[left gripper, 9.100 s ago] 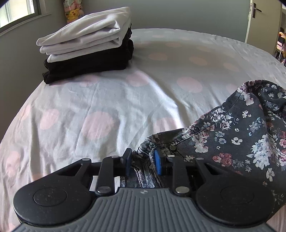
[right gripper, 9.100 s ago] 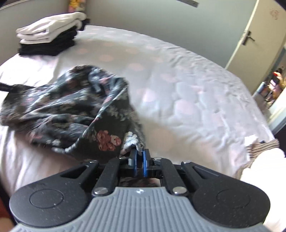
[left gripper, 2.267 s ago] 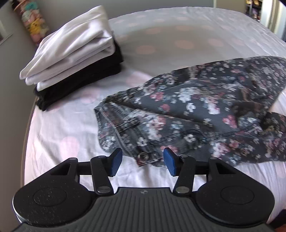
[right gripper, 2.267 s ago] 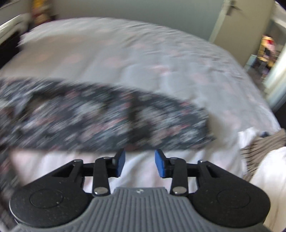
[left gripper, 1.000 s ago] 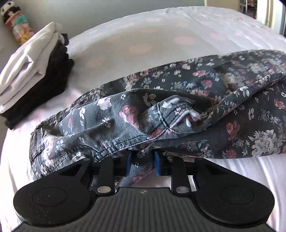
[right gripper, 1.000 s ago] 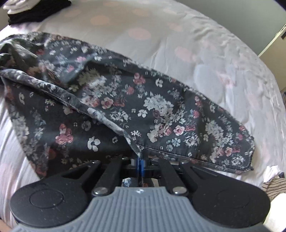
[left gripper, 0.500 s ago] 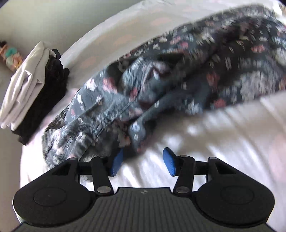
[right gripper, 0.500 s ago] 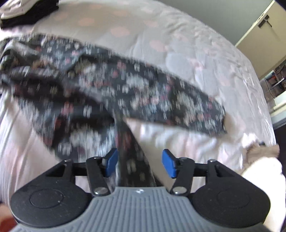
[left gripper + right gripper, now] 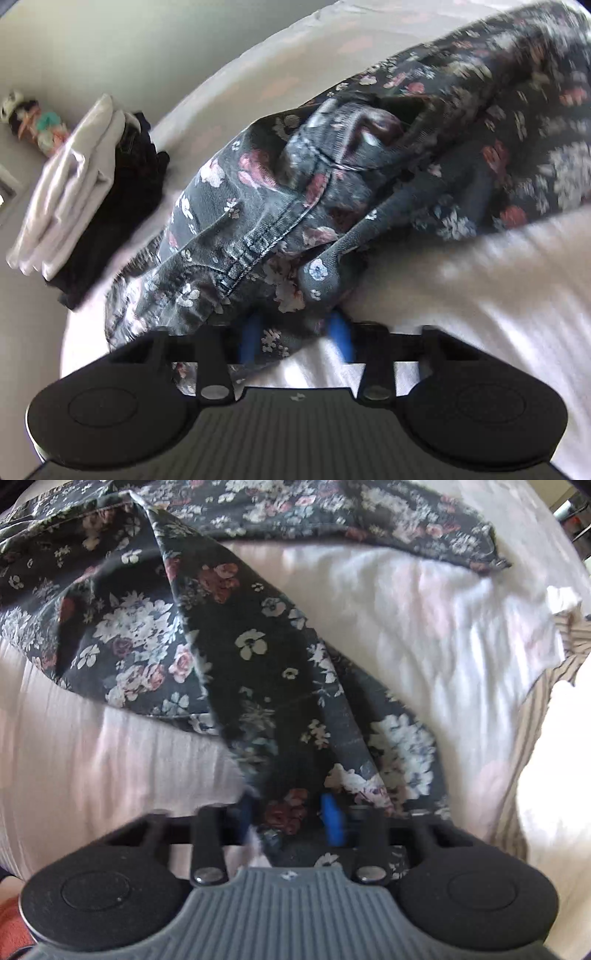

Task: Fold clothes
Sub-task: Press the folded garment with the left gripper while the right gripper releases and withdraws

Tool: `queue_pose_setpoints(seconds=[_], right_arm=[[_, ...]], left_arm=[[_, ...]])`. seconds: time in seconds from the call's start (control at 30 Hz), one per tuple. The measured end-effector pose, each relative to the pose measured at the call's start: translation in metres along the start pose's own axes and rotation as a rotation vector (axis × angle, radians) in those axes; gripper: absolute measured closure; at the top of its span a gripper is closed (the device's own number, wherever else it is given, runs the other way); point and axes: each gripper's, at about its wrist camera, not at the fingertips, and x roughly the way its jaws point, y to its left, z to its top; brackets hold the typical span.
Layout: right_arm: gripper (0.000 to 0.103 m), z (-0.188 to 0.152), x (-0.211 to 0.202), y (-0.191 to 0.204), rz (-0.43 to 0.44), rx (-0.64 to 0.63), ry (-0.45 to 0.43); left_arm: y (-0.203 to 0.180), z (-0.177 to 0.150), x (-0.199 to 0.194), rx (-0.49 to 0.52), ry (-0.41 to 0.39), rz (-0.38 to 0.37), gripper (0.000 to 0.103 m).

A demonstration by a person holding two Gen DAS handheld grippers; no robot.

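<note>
Far left, by the wall: a stack of folded clothes point(image 9: 85, 195), white on black, on my bed point(image 9: 480, 295). Next, the flowered trousers point(image 9: 332, 177) — crumpled across the pink-spotted sheet, waistband end toward my left tongs point(image 9: 295, 334), whose jaws are closing with a fold of that cloth between the blue pads. Further right, my right tongs point(image 9: 290, 818) — jaws also closing around a trouser leg. Far right: a striped garment point(image 9: 535, 709) at the bed's edge.
</note>
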Motion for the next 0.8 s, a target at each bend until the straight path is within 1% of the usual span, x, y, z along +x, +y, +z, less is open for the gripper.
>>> queue_pose_setpoints(seconds=[0.03,0.07,0.1,0.13,0.3,0.43,0.53,0.6,0.67,0.8], right_arm=[[0.089,0.001,0.004,0.000,0.010,0.013,0.004],[0.094,0.000,-0.001,0.002,0.002,-0.001,-0.004],[0.097,-0.001,-0.005,0.004,-0.007,-0.015,-0.011],[0.098,-0.003,-0.013,0.003,-0.003,-0.020,-0.021],[0.099,-0.006,-0.060,-0.010,0.025,-0.020,-0.075],[0.099,0.009,-0.090,-0.037,-0.005,0.000,-0.127],[0.099,0.035,-0.094,-0.070,-0.052,0.032,-0.174],[0.099,0.053,-0.090,-0.083,-0.100,0.042,-0.192],[0.099,0.070,-0.081,-0.092,-0.127,0.050,-0.200],[0.099,0.102,-0.053,-0.095,-0.172,0.024,-0.202]], left_arm=[[0.005,0.002,0.000,-0.030,0.001,-0.027,0.086],[0.007,0.002,-0.003,-0.044,-0.004,-0.030,0.089],[0.009,0.002,-0.006,-0.056,-0.009,-0.032,0.097],[0.011,0.002,-0.010,-0.060,-0.017,-0.033,0.099],[0.023,0.001,-0.028,-0.125,-0.054,-0.042,0.100],[0.030,0.004,-0.022,-0.159,-0.073,-0.045,0.099],[0.033,0.007,-0.014,-0.174,-0.088,-0.043,0.099],[0.034,0.010,-0.010,-0.183,-0.102,-0.045,0.099],[0.037,0.012,-0.006,-0.198,-0.122,-0.050,0.099],[0.036,0.015,0.001,-0.188,-0.134,-0.056,0.099]])
